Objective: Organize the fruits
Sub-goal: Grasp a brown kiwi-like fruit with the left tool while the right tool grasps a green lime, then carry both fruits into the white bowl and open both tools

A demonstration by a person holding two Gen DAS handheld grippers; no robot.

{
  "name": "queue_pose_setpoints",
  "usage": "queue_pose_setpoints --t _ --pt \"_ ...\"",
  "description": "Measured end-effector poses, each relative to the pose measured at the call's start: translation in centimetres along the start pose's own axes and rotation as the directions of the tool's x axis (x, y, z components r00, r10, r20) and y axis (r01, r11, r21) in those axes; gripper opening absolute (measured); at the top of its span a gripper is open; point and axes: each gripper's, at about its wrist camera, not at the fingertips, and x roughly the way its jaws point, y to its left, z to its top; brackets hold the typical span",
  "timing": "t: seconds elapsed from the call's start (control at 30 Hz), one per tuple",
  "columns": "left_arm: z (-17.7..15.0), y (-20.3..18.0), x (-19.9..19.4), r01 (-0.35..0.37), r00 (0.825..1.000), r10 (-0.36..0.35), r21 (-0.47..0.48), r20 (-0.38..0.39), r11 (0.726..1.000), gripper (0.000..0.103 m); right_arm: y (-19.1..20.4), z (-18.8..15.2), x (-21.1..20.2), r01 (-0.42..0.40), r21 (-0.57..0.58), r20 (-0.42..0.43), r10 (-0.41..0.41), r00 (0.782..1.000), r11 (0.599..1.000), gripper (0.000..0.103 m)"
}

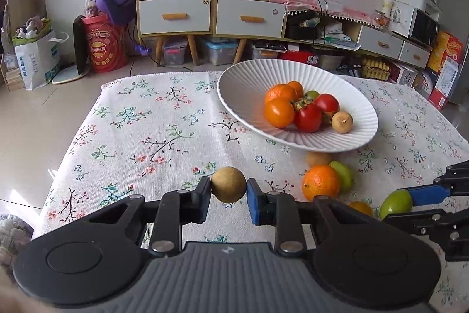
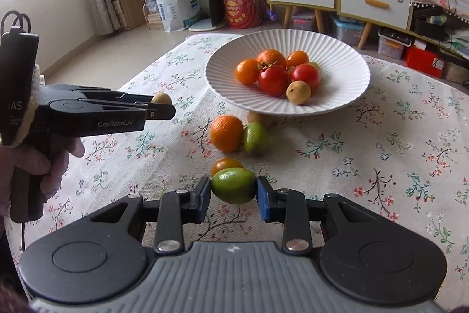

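Observation:
My left gripper (image 1: 228,189) is shut on a small brown longan (image 1: 228,184), held above the floral tablecloth; it also shows from the side in the right wrist view (image 2: 161,104). My right gripper (image 2: 233,189) is shut on a green fruit (image 2: 233,185), low over the cloth; it shows at the right in the left wrist view (image 1: 395,204). A white ribbed plate (image 1: 252,78) (image 2: 346,72) holds oranges, red persimmons and a longan. On the cloth before the plate lie an orange (image 2: 226,137), a green fruit (image 2: 255,137), a longan (image 2: 254,118) and a small orange fruit (image 2: 226,165).
The table (image 1: 146,122) has a floral cloth and its left edge drops to the floor. Behind it stand cabinets (image 1: 211,11), a red bucket (image 1: 105,46) and storage boxes. A hand (image 2: 44,163) holds the left gripper at the left of the right wrist view.

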Motion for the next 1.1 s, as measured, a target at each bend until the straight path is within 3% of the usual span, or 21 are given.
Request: queue_pose_setpoints --t 0.53,1.1 --pt "3.0 -4.7 1.2 0.075 0.997 -0.075 0.022 0.036 0.997 0.02 -5.0 4.1 1.2 0.112 0.155 0.102 -0.129 0.986 0.981 0.03" --pt "3.4 -6.6 3.4 0.089 0.996 -0.088 0.053 -0.015 0.995 0.021 -6.0 5.1 2.8 0.125 0.185 0.093 -0.144 0.985 0.975 0.031"
